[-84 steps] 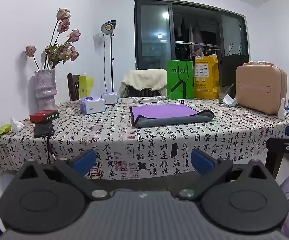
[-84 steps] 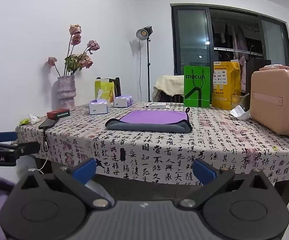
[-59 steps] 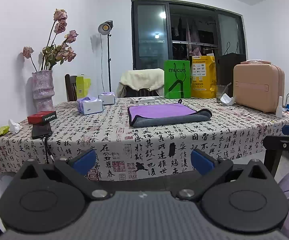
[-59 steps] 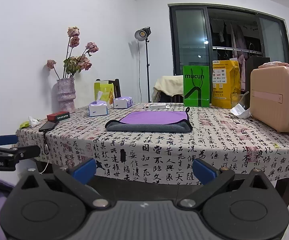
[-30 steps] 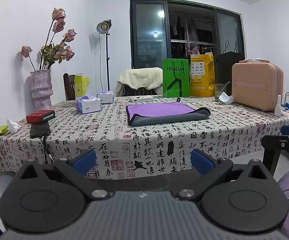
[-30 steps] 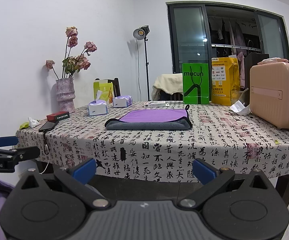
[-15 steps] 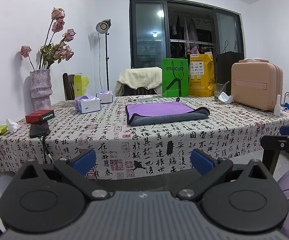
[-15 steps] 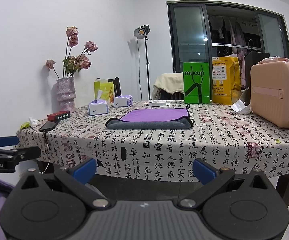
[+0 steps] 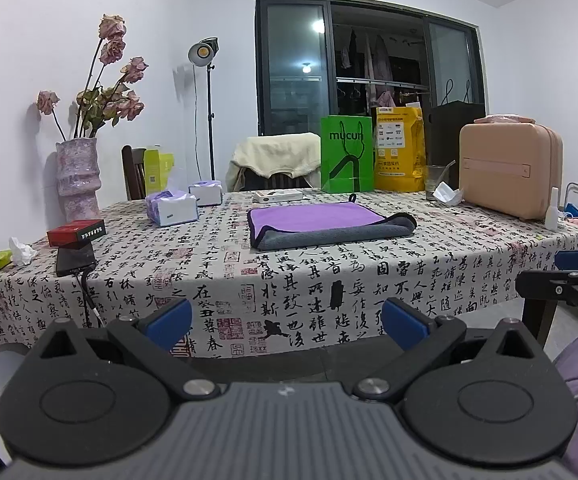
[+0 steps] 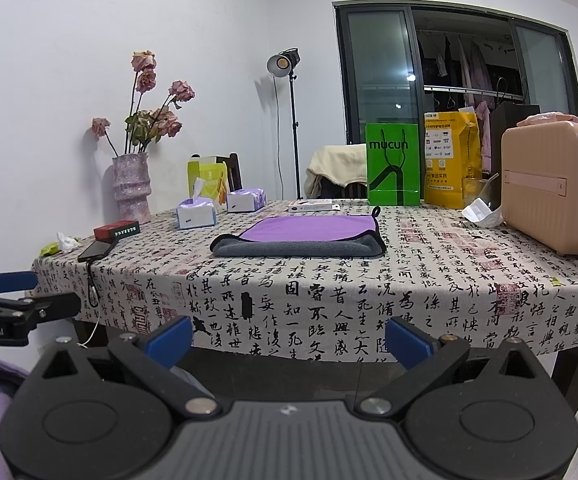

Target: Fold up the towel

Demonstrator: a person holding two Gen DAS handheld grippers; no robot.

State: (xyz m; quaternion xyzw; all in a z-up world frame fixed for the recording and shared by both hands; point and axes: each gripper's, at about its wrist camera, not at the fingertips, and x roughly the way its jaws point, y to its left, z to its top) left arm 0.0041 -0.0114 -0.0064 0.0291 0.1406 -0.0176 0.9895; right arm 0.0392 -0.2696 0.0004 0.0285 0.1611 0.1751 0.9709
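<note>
On the table [image 9: 429, 276], in the middle, the towel [image 9: 321, 222] lies folded, purple face up, gray edge toward me. I hold my left claw [image 9: 285, 318] and right claw [image 10: 289, 338] level before the near table edge, well apart from the towel, both with fingers spread and empty.

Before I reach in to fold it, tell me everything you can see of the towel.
The towel is soft cloth, purple on top and grey underneath, with a dark trim and a small hanging loop at its far edge. It lies flat on the printed tablecloth, mid-table, its near edge turned over in a thick grey roll. Neither tool touches it; both hang open, short of the table.
</note>
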